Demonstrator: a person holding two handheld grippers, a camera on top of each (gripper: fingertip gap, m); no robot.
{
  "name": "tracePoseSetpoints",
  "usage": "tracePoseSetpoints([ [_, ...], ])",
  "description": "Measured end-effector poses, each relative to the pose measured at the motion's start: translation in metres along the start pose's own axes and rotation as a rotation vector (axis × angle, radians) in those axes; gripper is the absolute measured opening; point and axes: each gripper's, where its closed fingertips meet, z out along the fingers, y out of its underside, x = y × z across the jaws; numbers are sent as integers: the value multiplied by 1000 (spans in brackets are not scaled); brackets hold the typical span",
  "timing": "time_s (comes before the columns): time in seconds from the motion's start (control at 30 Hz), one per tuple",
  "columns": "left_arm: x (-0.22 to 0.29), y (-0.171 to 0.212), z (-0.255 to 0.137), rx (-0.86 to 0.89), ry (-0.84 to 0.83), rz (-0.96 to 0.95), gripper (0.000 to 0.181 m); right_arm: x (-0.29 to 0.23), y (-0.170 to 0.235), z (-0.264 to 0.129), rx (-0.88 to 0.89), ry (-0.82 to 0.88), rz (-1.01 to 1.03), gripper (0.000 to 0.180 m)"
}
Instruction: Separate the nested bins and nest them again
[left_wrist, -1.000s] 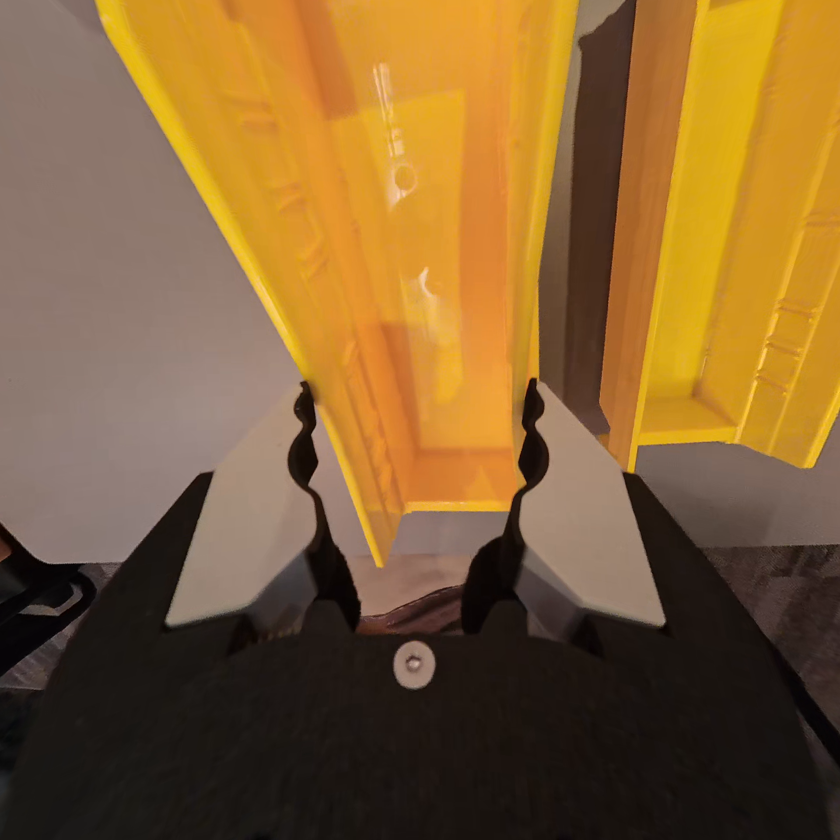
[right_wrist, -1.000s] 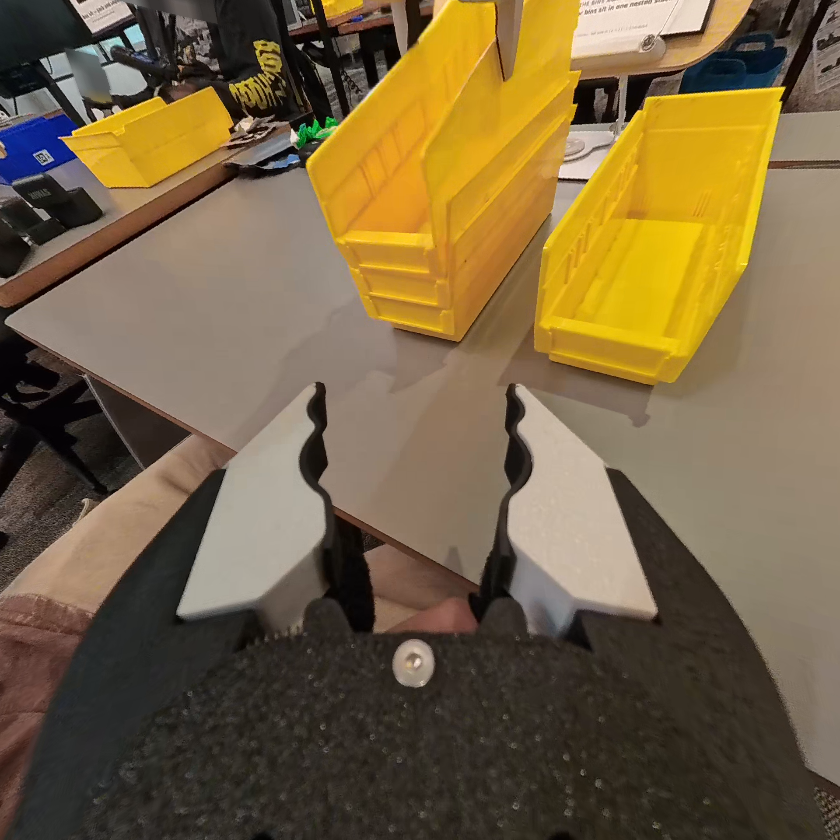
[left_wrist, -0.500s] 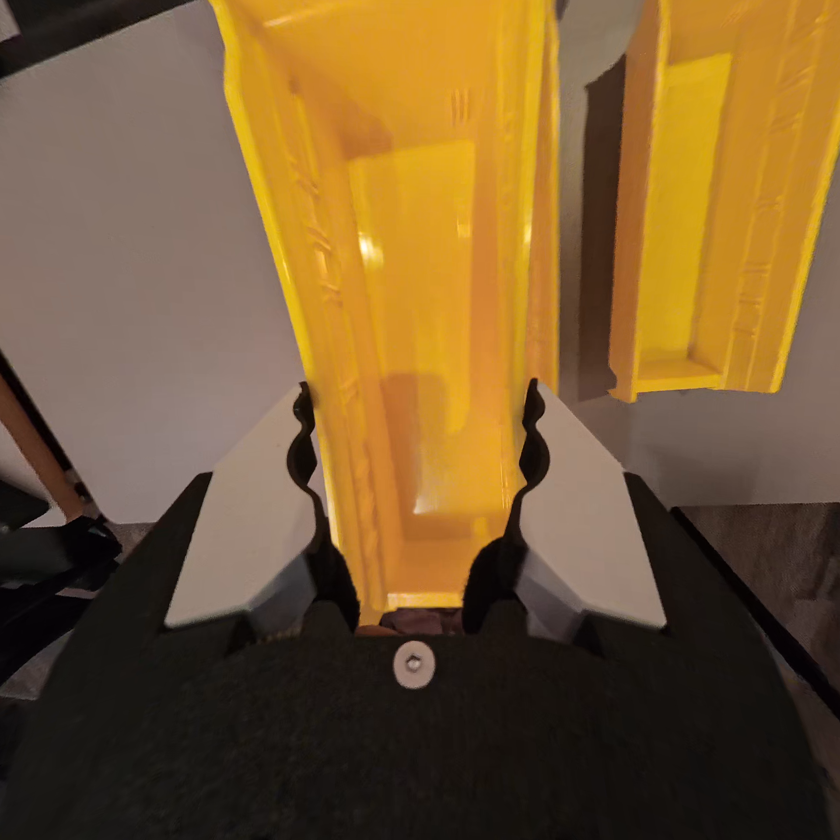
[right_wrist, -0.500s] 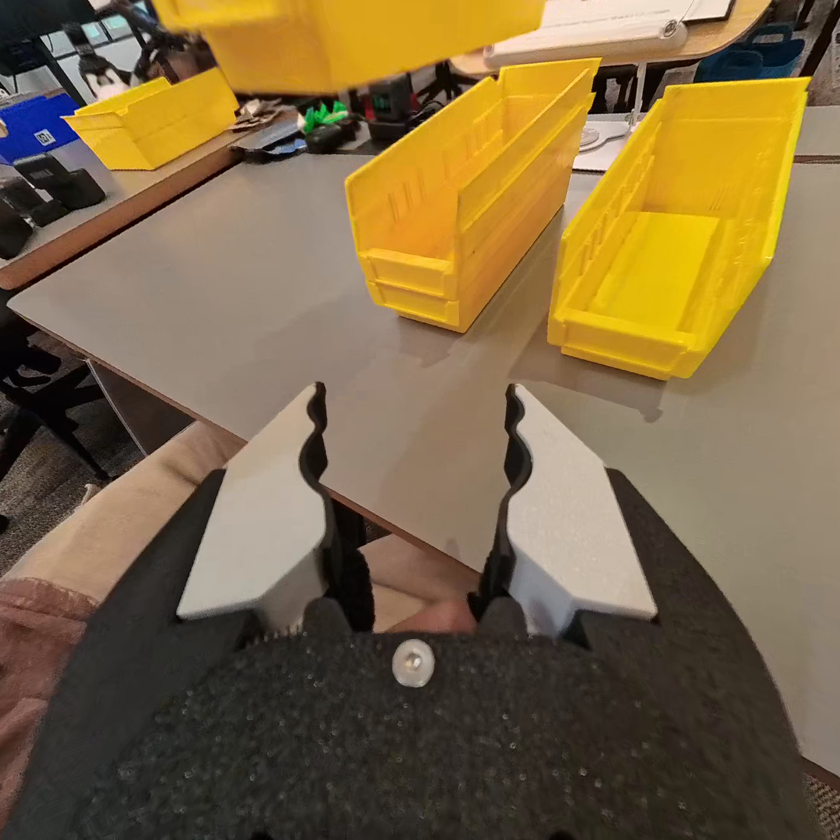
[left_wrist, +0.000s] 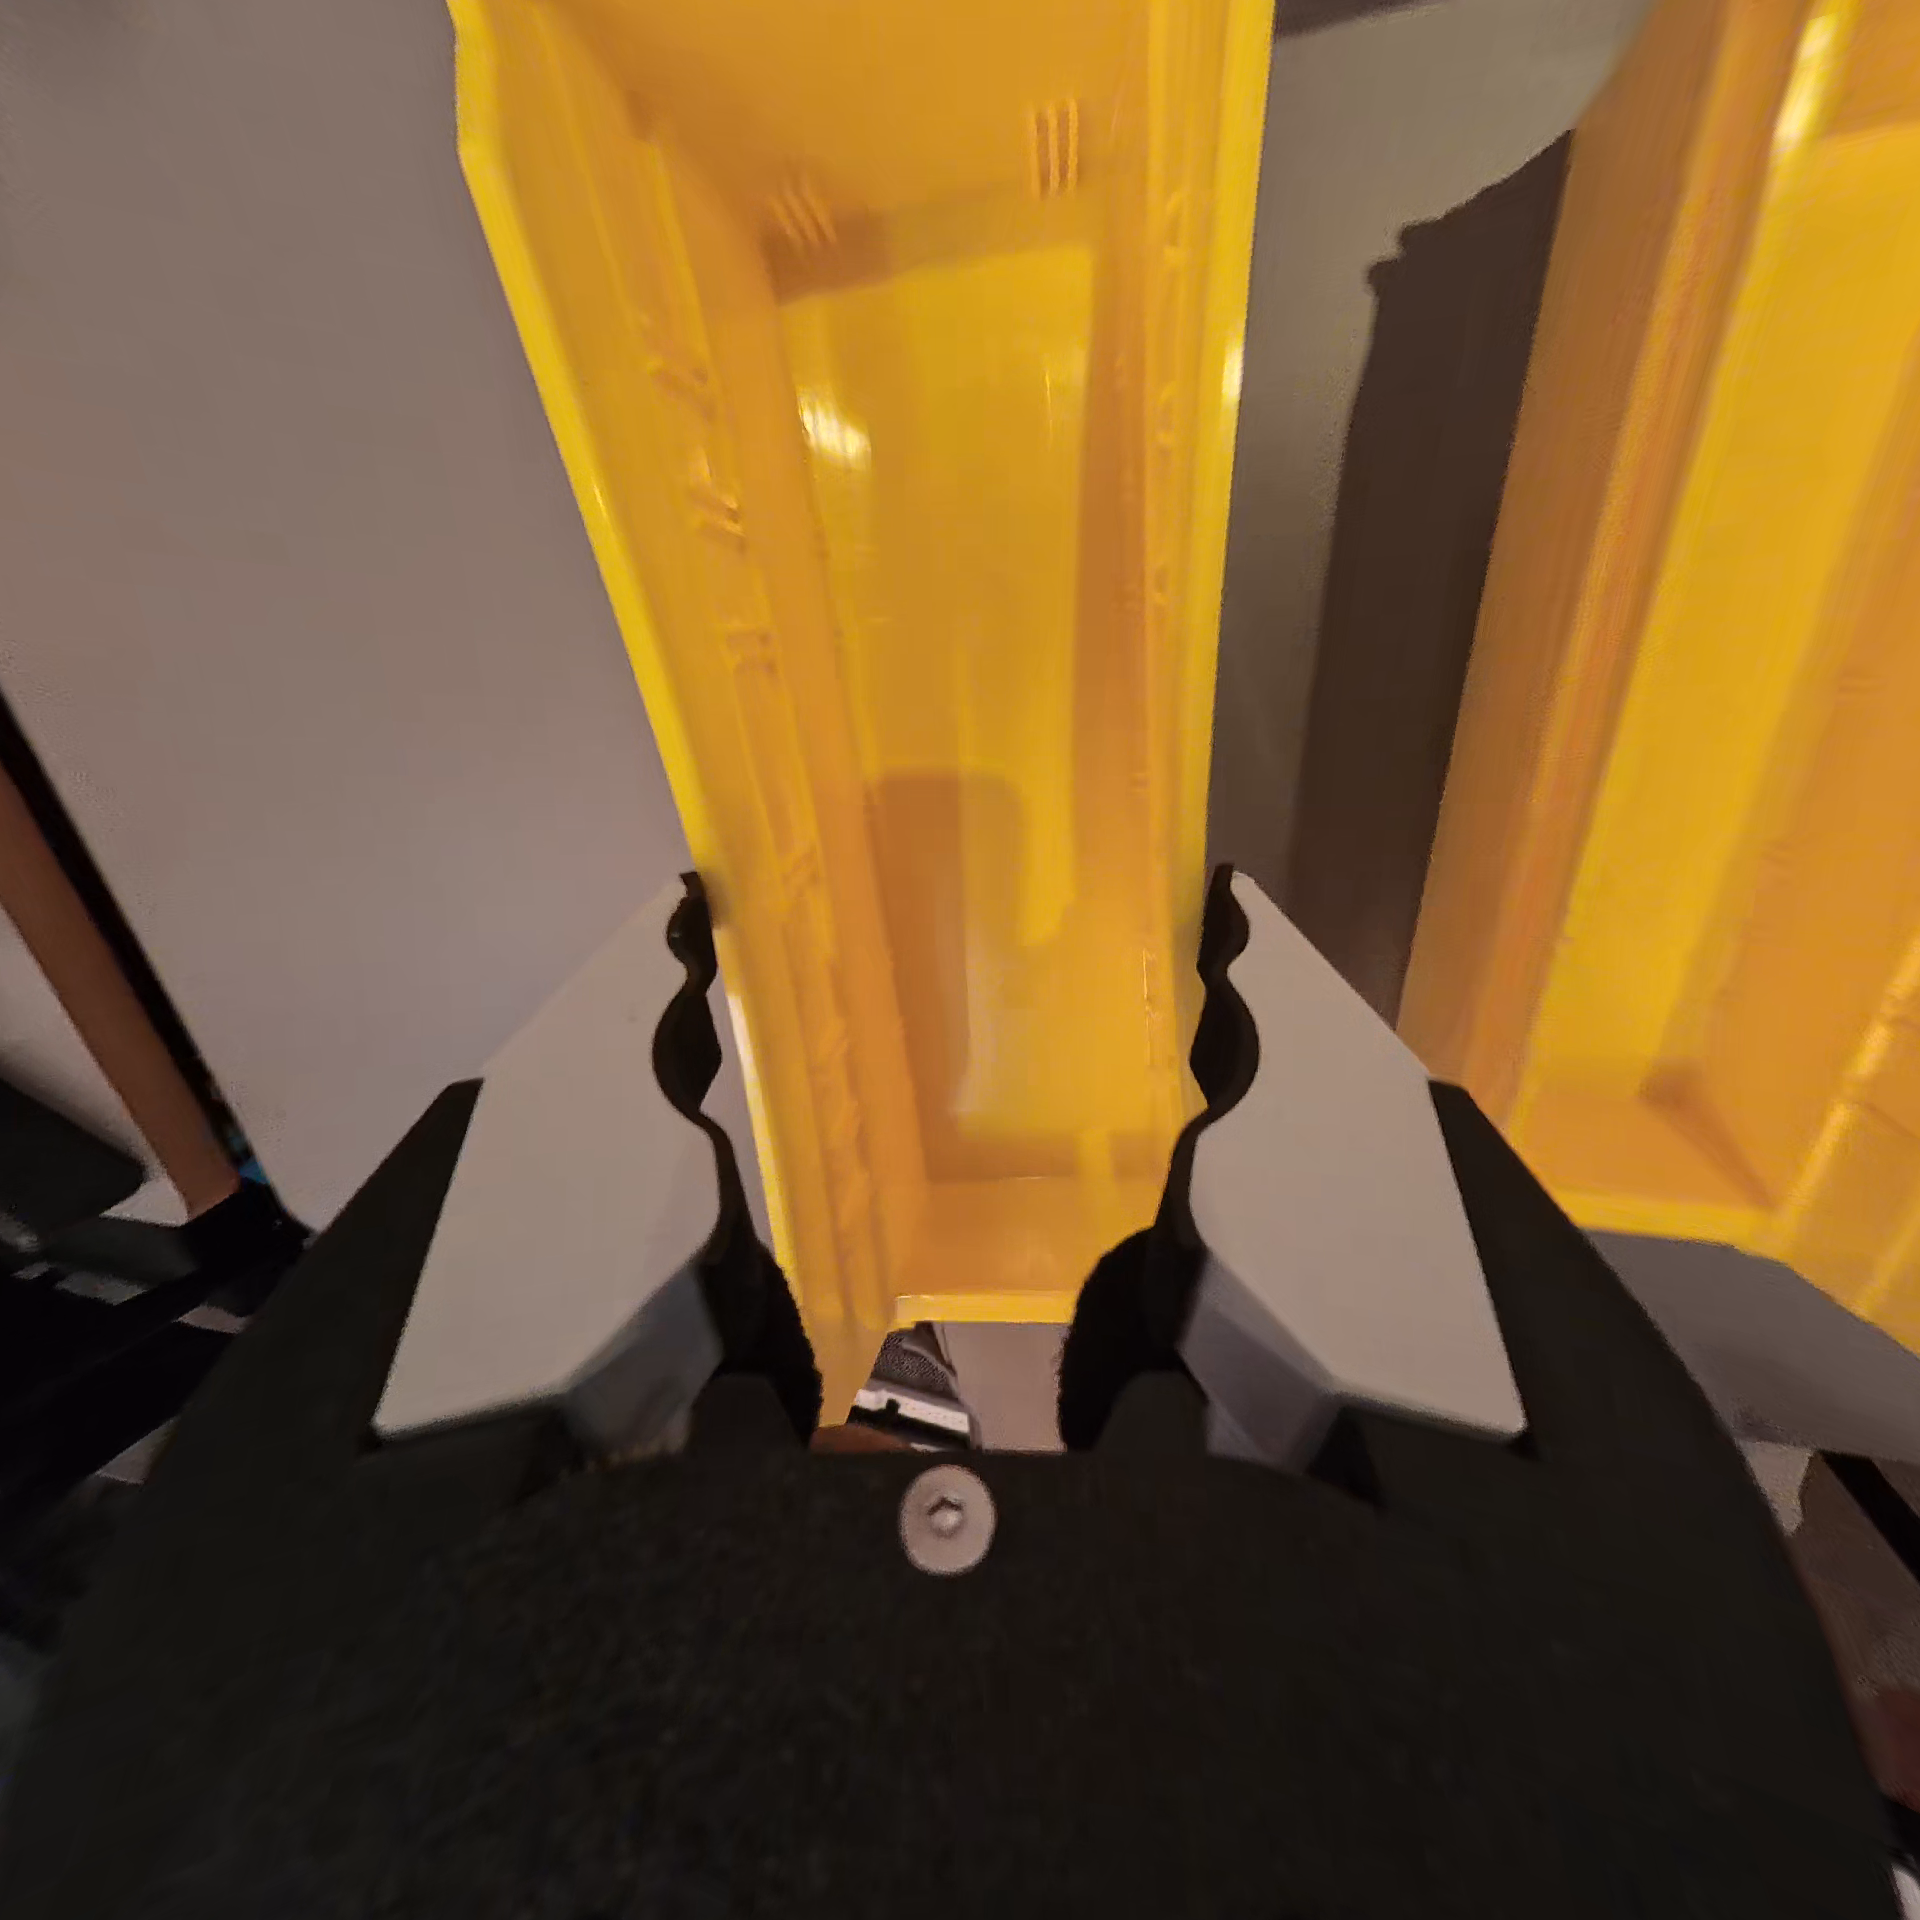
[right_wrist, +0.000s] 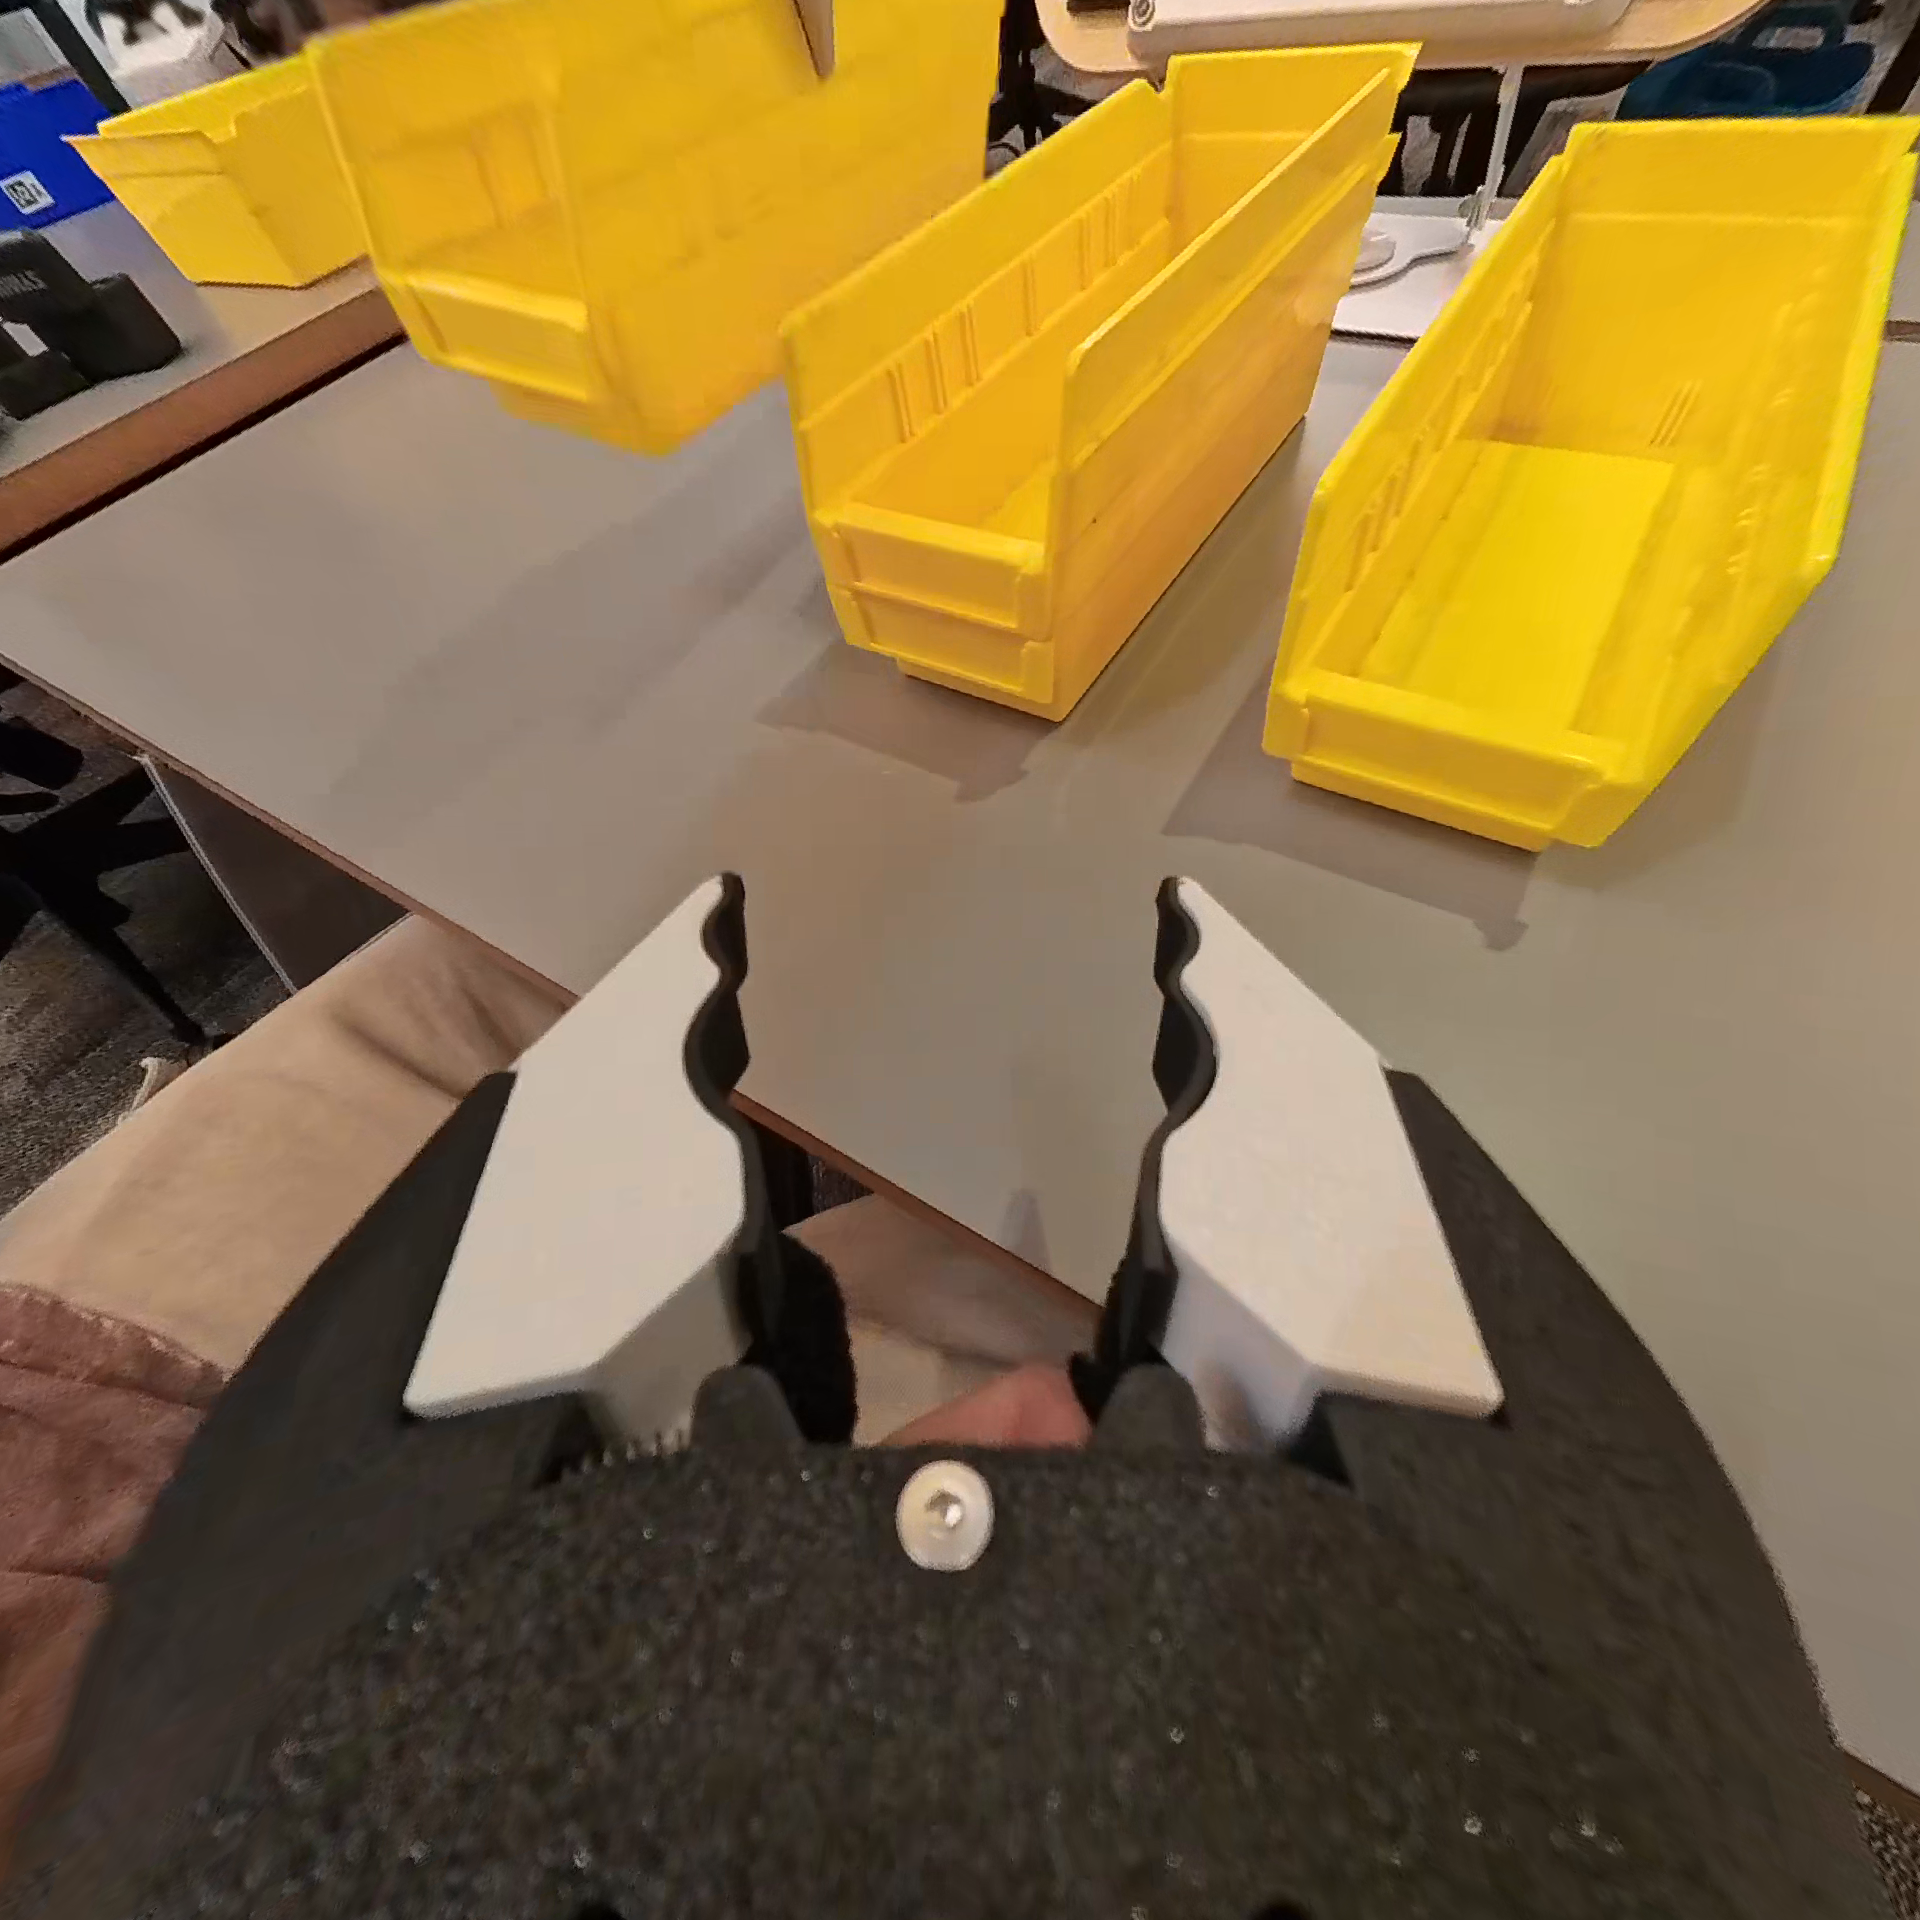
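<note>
One: Lower now than half a second ago, the lifted bin (right_wrist: 644, 208) has dropped from the top of the right wrist view to hang left of the nested pair (right_wrist: 1039, 468).

Two: What carries it?

One: The left hand-held gripper (left_wrist: 958, 878) grasps it, one finger against each long side wall. The bin is clear of the grey worktop (right_wrist: 520, 644) and blurred.

Two: And the right hand-held gripper (right_wrist: 948, 883)?

One: Released, its fingers spread over the near worktop edge with nothing between them.

Two: Where are the other bins?

One: The nested pair stands on the worktop, two front lips stacked. The single bin (right_wrist: 1558, 520) stands just to its right, apart from it.

Two: Any writing?

One: A blue box (right_wrist: 42, 156) on the neighbouring table carries a small white label, and black blocks (right_wrist: 62, 312) beside it show white marks. Both are too small to read. Another yellow bin (right_wrist: 208, 197) sits there too.
</note>
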Motion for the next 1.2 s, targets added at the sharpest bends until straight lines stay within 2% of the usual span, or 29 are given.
tracePoseSetpoints([
  [0.27, 9, 0, 72, -17, 56, 29, 96, -5, 6, 5, -27, -18, -4, 79],
  [0.37, 9, -8, 76, 42, 72, -1, 98, -5, 7, 6, -33, -9, -24, 80],
  [0.5, 8, -8, 78, 65, 96, -22, 112, -10, 11, 8, -50, -22, -34, 80],
  [0.7, 4, -17, 50, 203, 144, -20, 117, -12, 19, 10, -85, -7, -64, 81],
  [0.83, 3, -13, 4, 435, 193, 50, 101, -14, 28, 14, -125, -9, -92, 85],
  [0.93, 20, 28, -25, 636, 335, 103, 97, -19, 37, 18, -159, -16, -124, 90],
  [1.03, 24, 91, -32, 787, 410, 91, 90, -24, 39, 21, -175, -22, -114, 98],
  [1.1, 30, 135, -31, 867, 465, 73, 89, -33, 29, 25, -148, -77, -30, 103],
  [1.2, 36, 187, -17, 951, 551, 45, 87, -46, -7, 36, -116, -191, 85, 106],
])
